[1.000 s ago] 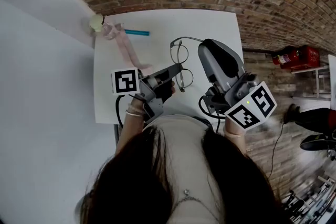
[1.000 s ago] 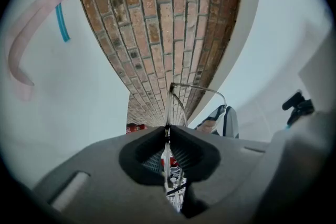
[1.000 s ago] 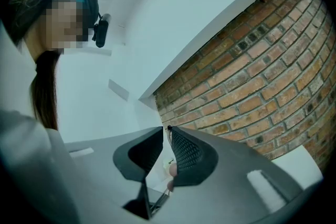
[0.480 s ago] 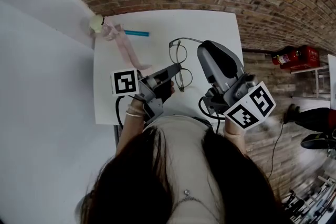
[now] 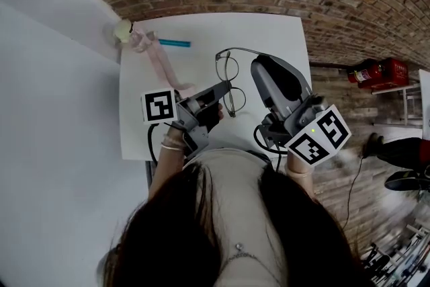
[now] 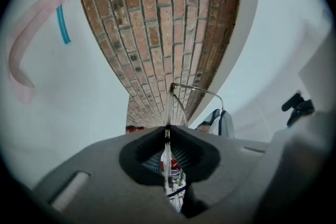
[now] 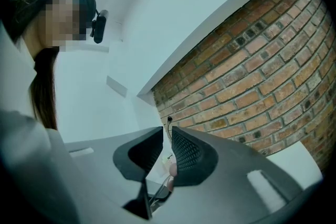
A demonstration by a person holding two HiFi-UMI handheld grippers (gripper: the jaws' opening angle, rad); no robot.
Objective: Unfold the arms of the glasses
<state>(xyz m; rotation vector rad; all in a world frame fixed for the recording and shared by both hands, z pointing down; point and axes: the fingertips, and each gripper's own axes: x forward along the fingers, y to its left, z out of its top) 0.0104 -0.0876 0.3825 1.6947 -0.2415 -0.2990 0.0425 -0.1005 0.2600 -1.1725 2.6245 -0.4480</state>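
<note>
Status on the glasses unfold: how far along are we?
Done: left gripper is shut on the thin round wire-rimmed glasses, holding the frame. In hand: right gripper pinches the tip of one wire arm, which already stands swung out from the lenses. Left: finish opening that arm, then the second arm; its state can't be made out.

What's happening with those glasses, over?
Left gripper shut on glasses. Right gripper shut on tip of one arm. Nothing in the way.
</note>
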